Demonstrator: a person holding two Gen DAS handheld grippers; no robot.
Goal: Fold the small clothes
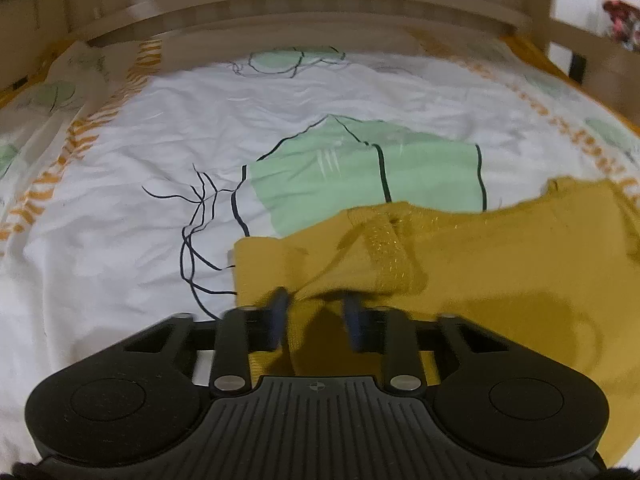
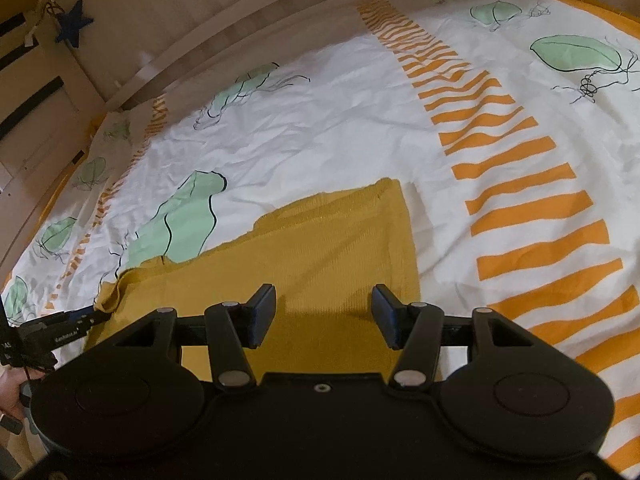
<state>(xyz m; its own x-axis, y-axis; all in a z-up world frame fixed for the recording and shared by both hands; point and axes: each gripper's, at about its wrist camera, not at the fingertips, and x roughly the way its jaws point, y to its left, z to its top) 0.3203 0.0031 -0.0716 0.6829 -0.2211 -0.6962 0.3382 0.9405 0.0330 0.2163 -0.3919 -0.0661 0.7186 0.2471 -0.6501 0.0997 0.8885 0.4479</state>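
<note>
My left gripper [image 1: 316, 312] is angled down toward the bed. Its dark blue fingers [image 1: 278, 316] look smeared with motion blur, and a bunched fold of the mustard-yellow ribbed knit garment [image 1: 500, 264] is caught between them, so I read it as clamped on the cloth. Just beyond the fingertips a glittery ribbed band [image 1: 388, 248] of the garment runs away from me. The rest of the cloth spreads out to the right of the fingers.

My right gripper [image 2: 323, 312] is tilted down too, with its fingers standing well apart and nothing pinched. The garment lies flat under and ahead of them, and its straight edge runs just past the right finger. In the right wrist view, far to the left of those fingers, the left gripper's tip meets the garment's lifted corner. A person's hand [image 2: 12, 392] holds that tool. Small white lettering on its side seems to read "GenRobot.AI", though it is too small to be sure.

Everything rests on a white bedsheet printed with green leaves and orange stripes [image 2: 340, 128]. A pale wooden bed frame [image 1: 320, 4] stands beyond the fingertips, and a dark blue star [image 2: 72, 24] hangs on it.
</note>
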